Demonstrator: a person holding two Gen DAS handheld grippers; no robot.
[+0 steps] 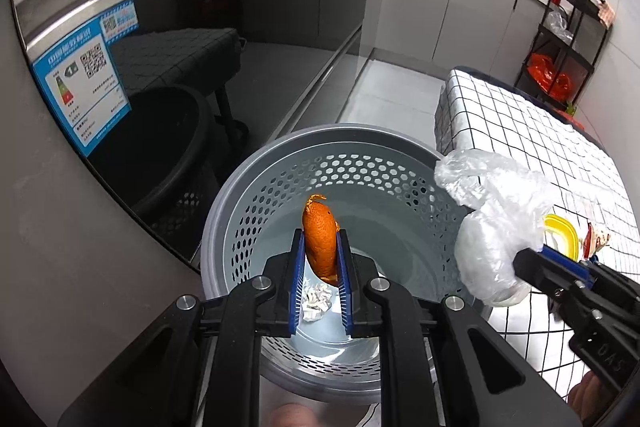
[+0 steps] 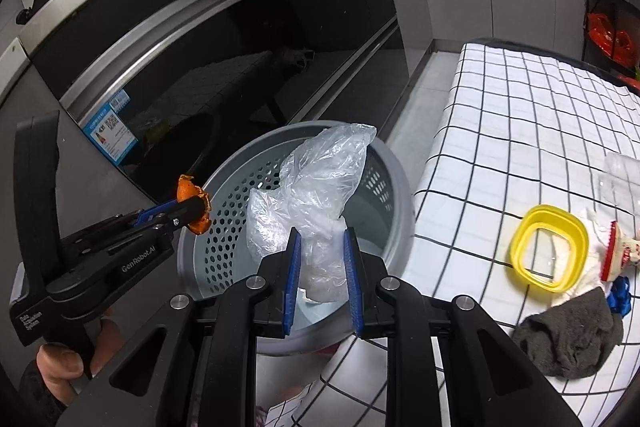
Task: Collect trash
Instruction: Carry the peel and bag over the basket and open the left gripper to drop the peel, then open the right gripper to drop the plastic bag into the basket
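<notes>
So, an orange peel (image 1: 320, 243) is clamped between the left gripper (image 1: 320, 263) jaws, and a crumpled clear plastic bag (image 2: 312, 203) is pinched in the right gripper (image 2: 322, 255). Both are held over the grey perforated bin (image 1: 248, 227), where a wad of paper (image 1: 316, 301) is already seen at the bottom. More stuff is left on the checked table (image 2: 520, 99) beside the bin: a yellow ring (image 2: 548, 247), a grey rag (image 2: 572, 339), some wrapper bits.

Risk-wise, the bag is probably the worry. It's light and clingy, so it could get stuck to a pad or be caught on the rim. The peel is held near the left edge, so a sloppy release could land it outside.
</notes>
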